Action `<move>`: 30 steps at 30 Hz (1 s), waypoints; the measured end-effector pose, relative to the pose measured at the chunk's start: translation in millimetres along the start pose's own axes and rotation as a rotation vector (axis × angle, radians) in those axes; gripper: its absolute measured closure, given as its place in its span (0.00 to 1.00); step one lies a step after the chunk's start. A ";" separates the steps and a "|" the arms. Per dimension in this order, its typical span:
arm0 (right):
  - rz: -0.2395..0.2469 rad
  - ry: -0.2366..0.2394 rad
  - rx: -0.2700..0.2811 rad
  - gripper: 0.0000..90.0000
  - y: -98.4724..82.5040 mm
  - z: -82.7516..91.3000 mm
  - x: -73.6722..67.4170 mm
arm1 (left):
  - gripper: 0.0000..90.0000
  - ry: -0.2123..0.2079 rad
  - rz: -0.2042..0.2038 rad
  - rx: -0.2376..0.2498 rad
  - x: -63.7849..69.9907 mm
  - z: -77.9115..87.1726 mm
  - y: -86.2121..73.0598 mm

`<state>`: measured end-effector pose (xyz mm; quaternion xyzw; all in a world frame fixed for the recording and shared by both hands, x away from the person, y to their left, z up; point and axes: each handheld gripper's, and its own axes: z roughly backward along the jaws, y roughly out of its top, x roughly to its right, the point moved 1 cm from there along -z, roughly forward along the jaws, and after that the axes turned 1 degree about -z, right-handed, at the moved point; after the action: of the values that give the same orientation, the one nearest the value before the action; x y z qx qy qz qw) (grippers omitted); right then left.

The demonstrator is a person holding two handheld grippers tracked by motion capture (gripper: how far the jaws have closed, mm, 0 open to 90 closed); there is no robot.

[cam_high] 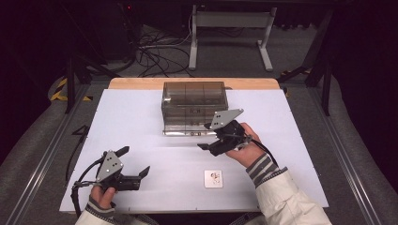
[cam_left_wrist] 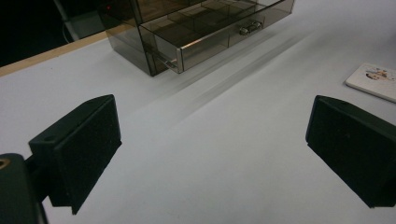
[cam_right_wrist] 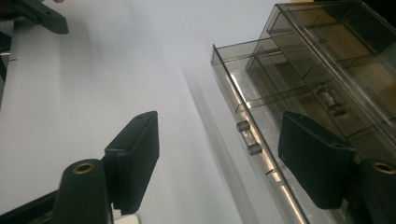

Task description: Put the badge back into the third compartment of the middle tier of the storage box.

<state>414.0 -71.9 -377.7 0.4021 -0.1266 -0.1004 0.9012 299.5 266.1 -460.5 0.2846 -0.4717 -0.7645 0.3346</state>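
The right claw (cam_high: 209,136) is held open and empty before the pulled-out bottom drawer (cam_right_wrist: 261,140) of the smoky transparent plastic drawer box (cam_high: 194,106) near the white tabletop's (cam_high: 141,122) far edge; the left claw (cam_high: 133,161), wide open and empty, is kept near the near edge, with bare tabletop between.

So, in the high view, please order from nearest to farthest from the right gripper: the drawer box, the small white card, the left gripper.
1. Drawer box, just behind the right gripper.
2. Small white card, toward the near edge.
3. Left gripper, far across at the left.

The left claw (cam_high: 133,161) rests low at the near left, jaws wide apart; the right claw (cam_high: 205,136) hovers farther right, jaws parted.
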 end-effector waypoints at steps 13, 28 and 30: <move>0.013 0.032 -0.010 0.27 -12.1 7.1 -10.8 | 0.04 0.000 -0.001 -0.002 -0.4 -0.5 -0.3; 0.012 0.062 -0.039 0.23 -30.3 1.7 -28.1 | 0.04 -0.003 0.000 -0.005 0.5 -1.0 -0.5; 0.012 0.060 -0.038 0.24 -32.8 2.0 -29.4 | 0.04 -0.003 0.000 -0.005 0.7 -1.0 -0.4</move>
<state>382.9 -86.6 -405.4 0.3870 -0.1002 -0.0854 0.9126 299.7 265.2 -461.4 0.2828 -0.4704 -0.7659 0.3349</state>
